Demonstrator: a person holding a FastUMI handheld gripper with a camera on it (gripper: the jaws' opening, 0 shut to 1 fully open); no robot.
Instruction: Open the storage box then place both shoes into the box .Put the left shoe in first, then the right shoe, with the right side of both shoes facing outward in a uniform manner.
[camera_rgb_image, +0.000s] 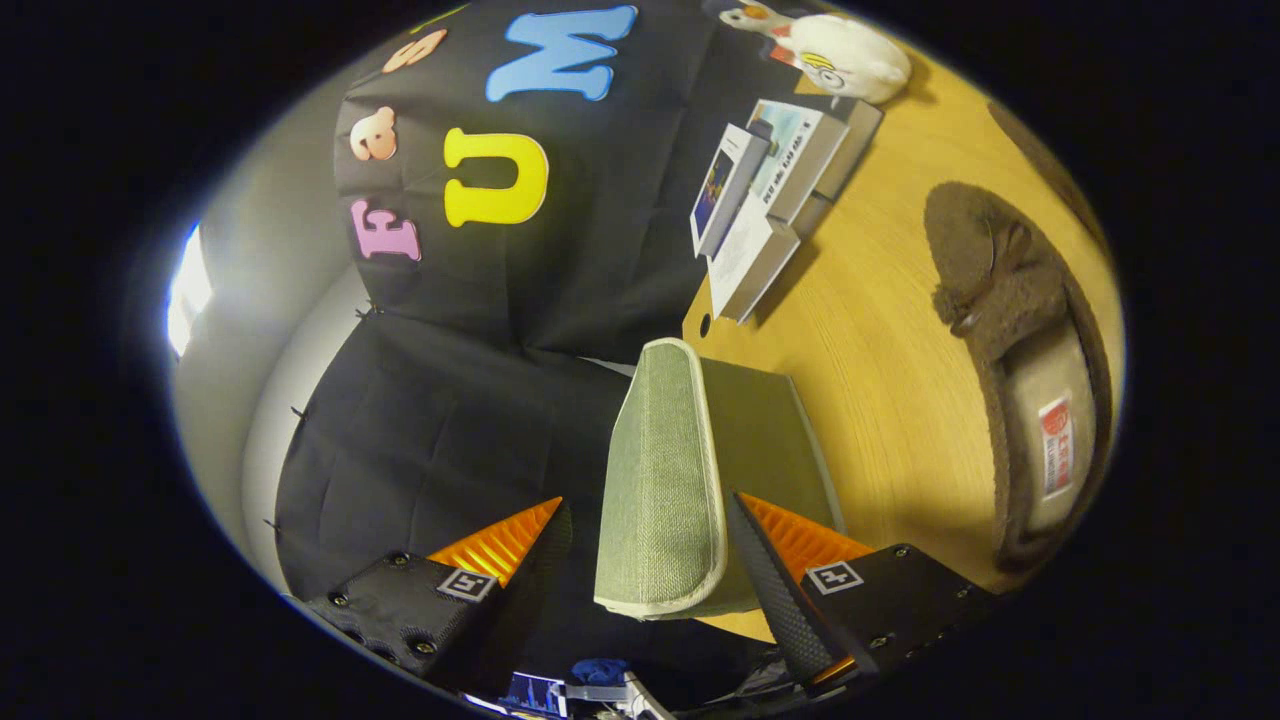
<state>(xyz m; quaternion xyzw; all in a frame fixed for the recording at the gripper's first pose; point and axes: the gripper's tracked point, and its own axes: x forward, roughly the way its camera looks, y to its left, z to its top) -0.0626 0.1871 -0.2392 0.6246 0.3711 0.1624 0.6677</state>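
A green fabric storage box (770, 430) with pale trim stands at the edge of the wooden table (880, 370). Its lid flap (660, 470) stands edge-on between my fingers. My gripper (648, 500) is open around that flap: the right finger lies close against it, while the left finger (520, 550) keeps a small gap. I cannot tell how far the lid is raised. One brown fuzzy slipper (1020, 380) with a pale insole lies on the table beyond and to the right of the right finger, apart from the box.
A stack of books (780, 190) lies on the table beyond the box, with a white plush toy (840, 55) behind it. The table's edge runs just left of the box, and the black cloth wall hangs past it.
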